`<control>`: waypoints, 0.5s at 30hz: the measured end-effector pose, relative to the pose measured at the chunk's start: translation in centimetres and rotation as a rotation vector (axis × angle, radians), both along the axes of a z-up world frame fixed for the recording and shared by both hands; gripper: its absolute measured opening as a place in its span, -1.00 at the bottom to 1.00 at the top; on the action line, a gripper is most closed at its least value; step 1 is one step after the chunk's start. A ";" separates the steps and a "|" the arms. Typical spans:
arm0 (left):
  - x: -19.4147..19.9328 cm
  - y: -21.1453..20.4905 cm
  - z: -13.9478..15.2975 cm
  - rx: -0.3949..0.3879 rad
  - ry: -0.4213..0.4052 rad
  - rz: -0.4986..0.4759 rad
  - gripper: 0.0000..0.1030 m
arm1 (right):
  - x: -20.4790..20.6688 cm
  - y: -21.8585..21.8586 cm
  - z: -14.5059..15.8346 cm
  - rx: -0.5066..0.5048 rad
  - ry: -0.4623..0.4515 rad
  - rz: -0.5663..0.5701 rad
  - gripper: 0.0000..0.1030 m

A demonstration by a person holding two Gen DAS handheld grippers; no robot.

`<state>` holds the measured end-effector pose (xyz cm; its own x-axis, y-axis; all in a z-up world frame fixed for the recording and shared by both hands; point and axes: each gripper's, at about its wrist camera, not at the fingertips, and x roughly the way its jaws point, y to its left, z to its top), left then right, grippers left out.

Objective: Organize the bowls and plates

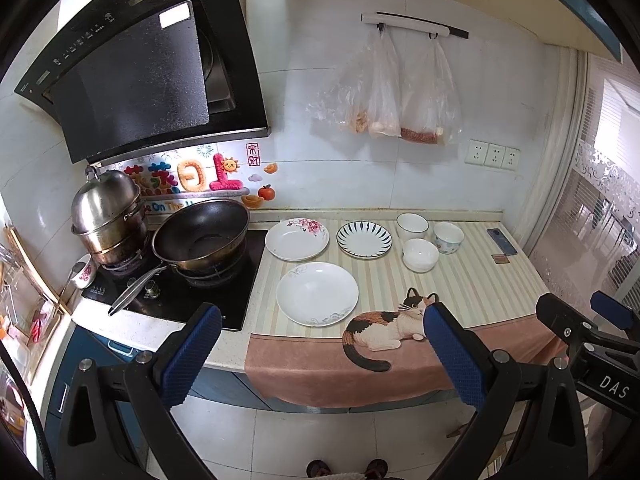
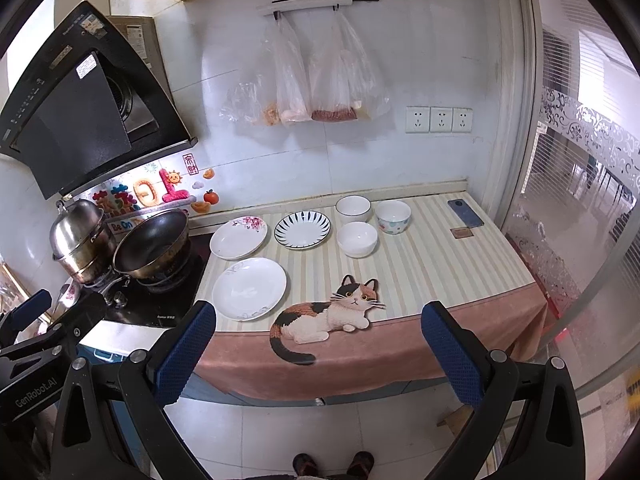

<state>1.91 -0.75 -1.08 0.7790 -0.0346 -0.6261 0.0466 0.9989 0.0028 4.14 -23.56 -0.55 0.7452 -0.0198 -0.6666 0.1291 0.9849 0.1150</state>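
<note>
Both grippers, left [image 1: 320,354] and right [image 2: 318,350], wide open, empty, hanging near counter edge. Plates [image 1: 317,293] left, bowls [image 1: 420,255] far right. Best start: nearest plate, pinch rim, lift level.

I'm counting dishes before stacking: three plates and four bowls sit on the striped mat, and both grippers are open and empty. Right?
Not quite: there are three bowls, not four, as the right wrist view shows. The three plates do sit on the striped mat, and the left gripper and right gripper are open and empty.
</note>
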 end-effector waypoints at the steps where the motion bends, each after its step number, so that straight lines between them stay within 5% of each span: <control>1: 0.3 0.1 -0.1 0.001 0.003 -0.004 1.00 | 0.1 0.1 -0.2 0.004 0.002 -0.004 1.00; 10: 4.2 2.9 -2.3 0.004 -0.012 0.010 1.00 | 3.4 1.9 -3.2 0.002 0.013 -0.059 1.00; 15: 8.6 4.7 -5.3 -0.002 0.008 -0.012 1.00 | 7.9 2.9 -7.4 0.018 0.064 -0.005 1.00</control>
